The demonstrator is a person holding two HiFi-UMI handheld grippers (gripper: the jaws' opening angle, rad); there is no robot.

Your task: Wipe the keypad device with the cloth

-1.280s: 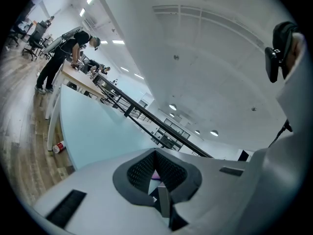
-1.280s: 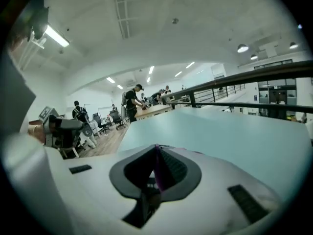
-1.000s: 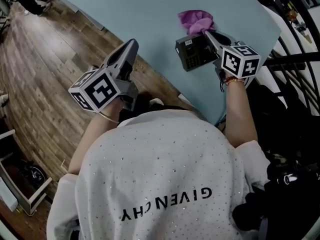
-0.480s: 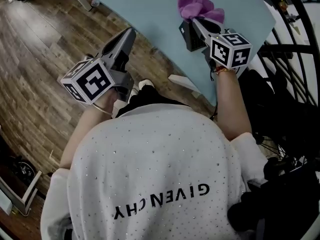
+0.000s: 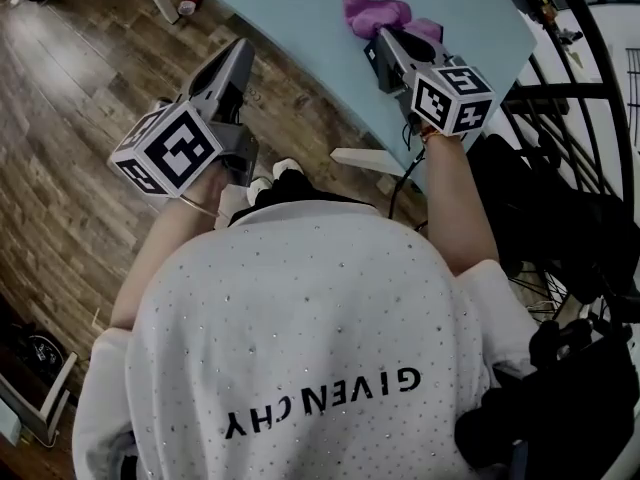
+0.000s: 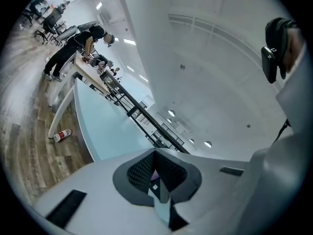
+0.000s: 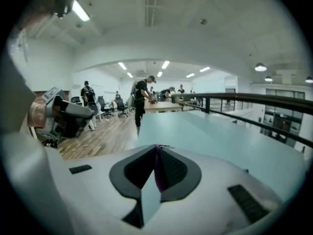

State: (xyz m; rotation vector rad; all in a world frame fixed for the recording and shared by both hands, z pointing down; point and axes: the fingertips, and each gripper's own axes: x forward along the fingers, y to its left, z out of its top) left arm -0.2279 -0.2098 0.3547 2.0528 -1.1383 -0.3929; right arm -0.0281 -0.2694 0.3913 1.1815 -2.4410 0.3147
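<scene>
The purple cloth lies bunched on the pale blue table. My right gripper is shut on its near edge; a thin purple strip of cloth shows between the closed jaws. Under that gripper sits the black keypad device, mostly hidden by the jaws. My left gripper is shut and holds nothing. It hangs over the wooden floor just off the table's near edge, left of the device. In the left gripper view its jaws meet at the tips.
A red-and-white can lies on the wooden floor by a white table leg. Black railings run along the table's right side. People stand at another table farther down the room.
The head view has shifted, and the table sits farther up the frame. My right gripper stays with the cloth at the device. My left gripper now hangs over the floor.
</scene>
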